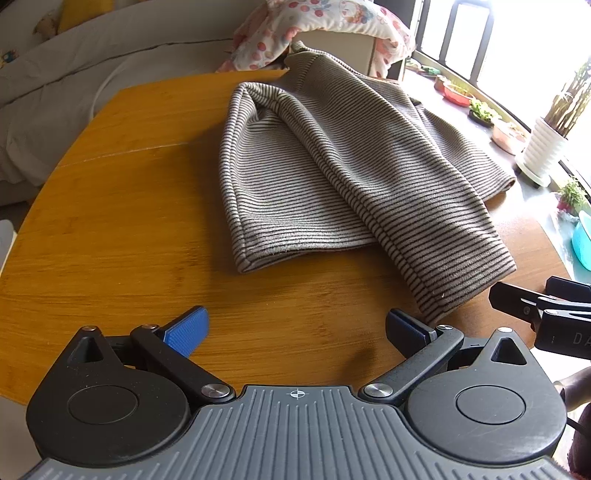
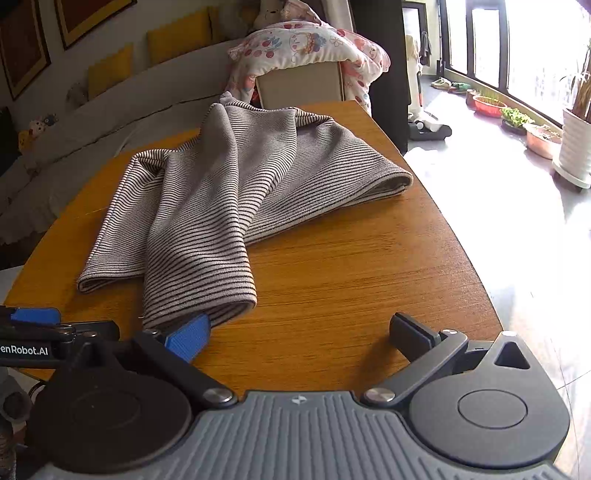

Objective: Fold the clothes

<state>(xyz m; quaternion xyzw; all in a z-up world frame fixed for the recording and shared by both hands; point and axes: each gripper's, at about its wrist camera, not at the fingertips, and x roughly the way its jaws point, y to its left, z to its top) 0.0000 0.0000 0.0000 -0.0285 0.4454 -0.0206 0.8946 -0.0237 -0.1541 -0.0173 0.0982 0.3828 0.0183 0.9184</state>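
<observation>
One striped sweater (image 1: 332, 177) lies partly folded on a wooden worktop (image 1: 122, 229), with one sleeve (image 2: 199, 258) laid over the body and its cuff pointing toward the near edge. A second sleeve fold reaches toward the window side of the worktop. Two tools hover at the near edge, each with its fingers spread wide and gripping nothing. The left tool (image 1: 295, 328) sits just short of the cuff, over bare wood. The right tool (image 2: 299, 334) has its blue pad (image 2: 188, 339) just beside the cuff's hem; whether they touch cannot be told. Each tool shows at the margin of the other's view.

Beyond the worktop, one chair (image 2: 301, 86) is draped with one floral quilt (image 2: 306, 44), and a grey sofa (image 2: 110, 110) carries three yellow cushions (image 2: 177, 35). Along the windows stand one white ribbed planter (image 1: 543, 147) and several low bowls of plants (image 2: 517, 118).
</observation>
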